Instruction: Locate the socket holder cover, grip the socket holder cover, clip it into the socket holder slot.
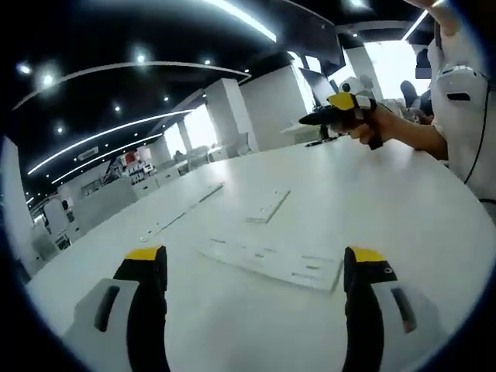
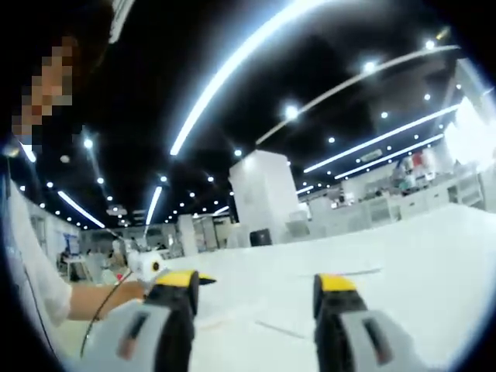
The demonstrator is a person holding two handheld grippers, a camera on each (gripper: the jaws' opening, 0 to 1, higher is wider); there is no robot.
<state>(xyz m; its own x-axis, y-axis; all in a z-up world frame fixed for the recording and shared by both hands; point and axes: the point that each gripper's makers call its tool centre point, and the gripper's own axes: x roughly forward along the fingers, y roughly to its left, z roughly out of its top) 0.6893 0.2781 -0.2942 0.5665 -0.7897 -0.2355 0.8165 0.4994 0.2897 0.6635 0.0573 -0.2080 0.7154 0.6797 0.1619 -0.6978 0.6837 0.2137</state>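
I see a plain white desk (image 1: 403,201), flat white plastic panels (image 1: 271,262), and my black, yellow-tipped left tool (image 1: 256,267).

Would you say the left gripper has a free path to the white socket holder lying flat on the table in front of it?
Probably yes: the left gripper is open, and nothing lies between it and the socket holder.

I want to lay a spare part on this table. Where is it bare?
Bare tabletop lies between the flat white panel and the person's sleeve, and between that panel and the left gripper fingers. Crowded: the middle, with the small strip and long strip.
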